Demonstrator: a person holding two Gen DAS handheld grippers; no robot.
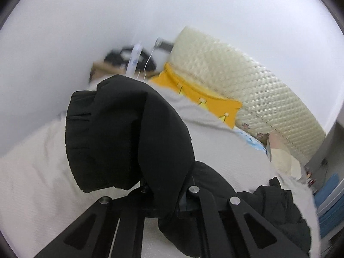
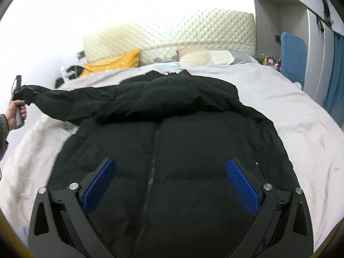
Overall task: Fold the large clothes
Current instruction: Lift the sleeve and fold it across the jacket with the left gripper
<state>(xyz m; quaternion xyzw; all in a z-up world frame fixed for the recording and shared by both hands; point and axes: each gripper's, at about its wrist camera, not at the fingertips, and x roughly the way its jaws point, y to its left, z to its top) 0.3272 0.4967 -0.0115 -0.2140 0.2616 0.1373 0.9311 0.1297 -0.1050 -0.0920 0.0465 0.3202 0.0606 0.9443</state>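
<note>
I have my left gripper [image 2: 21,92] clamped on the jacket's [image 2: 172,150] left sleeve [image 1: 120,133], right gripper [image 2: 172,189] wide and empty, nothing folded yet.

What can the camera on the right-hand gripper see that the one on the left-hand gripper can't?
Only the right wrist view shows the whole black puffer jacket spread on the bed with its zipper, the open right gripper above it, the person's hand lifting the sleeve, and the blue chair.

Only the left wrist view shows, close up, the left gripper shut on the sleeve.

Both show the grey bedsheet, yellow pillow and quilted headboard.
</note>
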